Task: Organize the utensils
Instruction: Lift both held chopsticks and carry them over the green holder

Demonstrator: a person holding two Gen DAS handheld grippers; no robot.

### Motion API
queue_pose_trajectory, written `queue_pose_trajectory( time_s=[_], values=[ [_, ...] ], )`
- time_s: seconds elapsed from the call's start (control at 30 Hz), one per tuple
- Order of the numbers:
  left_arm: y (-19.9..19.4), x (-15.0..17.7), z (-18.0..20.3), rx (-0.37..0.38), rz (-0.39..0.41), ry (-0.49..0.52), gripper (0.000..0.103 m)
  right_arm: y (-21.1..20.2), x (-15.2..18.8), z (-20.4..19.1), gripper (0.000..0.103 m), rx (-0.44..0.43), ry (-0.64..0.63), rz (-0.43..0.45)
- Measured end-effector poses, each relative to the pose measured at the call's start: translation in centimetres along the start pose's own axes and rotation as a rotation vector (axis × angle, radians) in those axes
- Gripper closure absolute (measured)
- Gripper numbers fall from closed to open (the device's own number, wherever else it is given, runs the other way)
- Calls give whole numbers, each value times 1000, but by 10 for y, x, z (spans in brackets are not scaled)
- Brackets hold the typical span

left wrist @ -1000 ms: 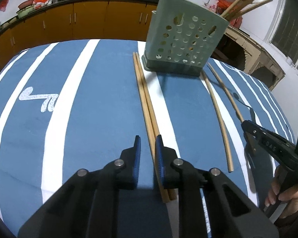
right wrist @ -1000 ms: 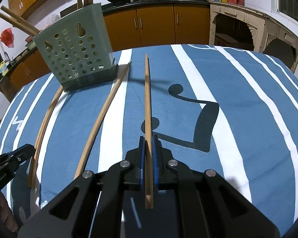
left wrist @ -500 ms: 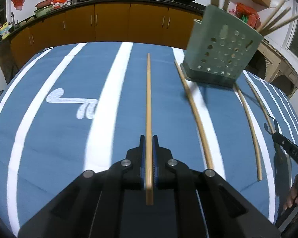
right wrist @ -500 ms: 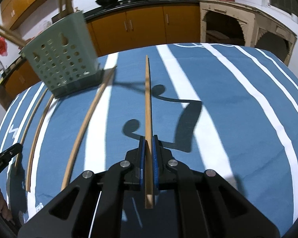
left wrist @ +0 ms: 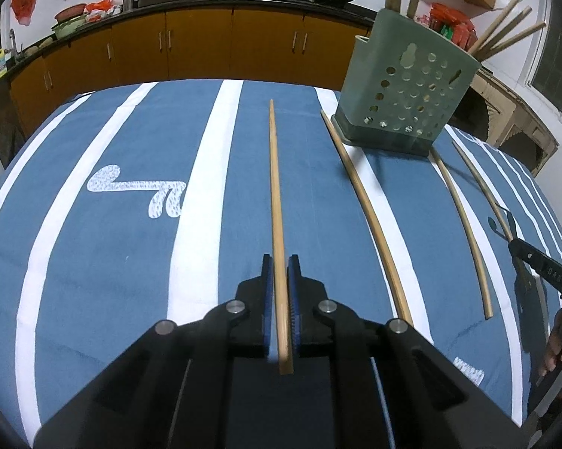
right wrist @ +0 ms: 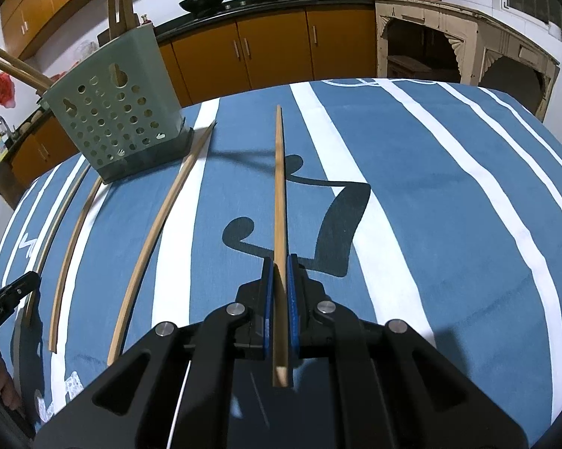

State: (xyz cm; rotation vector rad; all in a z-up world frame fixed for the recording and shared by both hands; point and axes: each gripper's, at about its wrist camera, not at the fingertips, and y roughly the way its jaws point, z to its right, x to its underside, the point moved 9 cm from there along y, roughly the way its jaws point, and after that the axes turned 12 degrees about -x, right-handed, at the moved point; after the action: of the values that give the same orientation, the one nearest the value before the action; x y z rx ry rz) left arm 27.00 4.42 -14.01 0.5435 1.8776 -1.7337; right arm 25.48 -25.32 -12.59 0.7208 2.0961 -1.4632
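My left gripper [left wrist: 279, 262] is shut on a wooden chopstick [left wrist: 275, 194] and holds it above the blue striped cloth, pointing forward. My right gripper [right wrist: 279, 262] is shut on another chopstick [right wrist: 279, 187], also lifted. A green perforated utensil holder [left wrist: 404, 97] stands at the back right in the left wrist view and at the back left in the right wrist view [right wrist: 112, 112]; several chopsticks lean out of it. Three loose chopsticks lie on the cloth beside the holder [left wrist: 370, 217], [left wrist: 464, 224], [left wrist: 483, 183].
The table's blue cloth [left wrist: 94, 262] has white stripes. The other gripper shows at the right edge in the left wrist view [left wrist: 543, 269] and at the left edge in the right wrist view [right wrist: 8, 295]. Kitchen cabinets [left wrist: 206, 48] stand behind the table.
My left gripper closed on one of the two chopsticks lying together and lifted it. The right gripper kept its chopstick and moved a little.
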Motion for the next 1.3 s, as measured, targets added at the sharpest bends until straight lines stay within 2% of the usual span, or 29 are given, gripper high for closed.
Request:
queue_pose_trajectory(
  time_s=[0.53, 0.67, 0.93, 1.3],
  values=[
    [-15, 18, -2, -3, -5, 8, 95, -12, 12, 1, 95, -41, 20, -2],
    [-20, 16, -4, -7, -8, 13, 95, -28, 4, 1, 95, -38, 4, 41],
    [-59, -14, -14, -14, 111, 14, 95, -64, -25, -1, 95, -27, -35, 161],
    [-121, -64, -22, 30, 305, -31, 95, -111, -72, -19, 95, -61, -101, 332]
  ],
)
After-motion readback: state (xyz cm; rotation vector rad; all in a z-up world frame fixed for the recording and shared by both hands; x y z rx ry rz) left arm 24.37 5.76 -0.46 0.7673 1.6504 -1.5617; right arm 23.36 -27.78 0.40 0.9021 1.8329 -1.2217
